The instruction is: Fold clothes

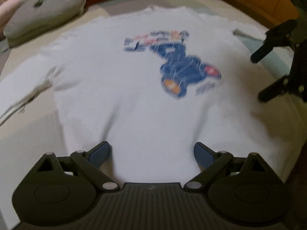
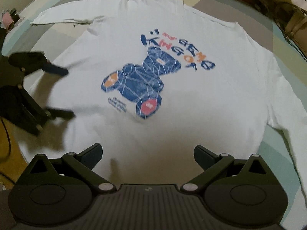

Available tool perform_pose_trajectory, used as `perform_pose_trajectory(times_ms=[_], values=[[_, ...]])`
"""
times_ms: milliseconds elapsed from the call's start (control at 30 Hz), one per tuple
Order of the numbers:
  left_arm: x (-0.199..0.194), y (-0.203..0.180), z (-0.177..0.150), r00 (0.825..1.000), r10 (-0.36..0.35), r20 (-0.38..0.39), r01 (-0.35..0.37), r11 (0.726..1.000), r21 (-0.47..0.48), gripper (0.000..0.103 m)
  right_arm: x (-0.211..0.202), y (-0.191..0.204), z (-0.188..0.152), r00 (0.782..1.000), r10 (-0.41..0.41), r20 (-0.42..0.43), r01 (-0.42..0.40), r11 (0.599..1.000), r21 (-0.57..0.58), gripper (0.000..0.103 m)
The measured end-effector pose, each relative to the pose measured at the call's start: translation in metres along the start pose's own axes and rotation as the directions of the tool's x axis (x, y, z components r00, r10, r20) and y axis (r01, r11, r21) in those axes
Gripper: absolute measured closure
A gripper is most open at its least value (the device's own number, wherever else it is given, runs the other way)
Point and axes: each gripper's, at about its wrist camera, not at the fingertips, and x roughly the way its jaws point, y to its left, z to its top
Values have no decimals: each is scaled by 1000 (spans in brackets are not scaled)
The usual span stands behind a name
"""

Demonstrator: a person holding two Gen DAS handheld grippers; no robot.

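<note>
One white shirt (image 2: 153, 124); two claws, left claw (image 1: 151, 153), right claw (image 2: 147, 156), spread.

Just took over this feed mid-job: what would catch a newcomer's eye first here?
A white long-sleeved shirt lies spread flat, filling both views, with a blue geometric bear print and blue and orange lettering at its centre. Both claws are open over the shirt's near edge, holding nothing: the left claw and right claw. A pale pillow sits at the far left.
</note>
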Motion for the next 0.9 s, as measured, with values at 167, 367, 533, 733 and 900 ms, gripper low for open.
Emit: perform_pose_trajectory(times_ms=[167,367,533,733,900], values=[[-22,2,-6,996,10,-92,-5,998,60,9,3,2,-18,1000,-15,-14,15,1000,1,0],[-11,-21,-6,997,-47,-58,55,987,148,9,12,17,-33,993,27,111,-22,999,-45,0],[-17,-25,-37,999,-32,-22,35,983,179,4,25,31,-79,981,12,191,26,981,-193,0],[-31,-21,-45,995,-8,-99,25,985,172,5,11,25,-111,988,-28,149,53,984,-170,0],[-23,-44,-32,997,-56,-54,68,967,247,5,5,41,-105,985,-21,171,57,977,-207,0]])
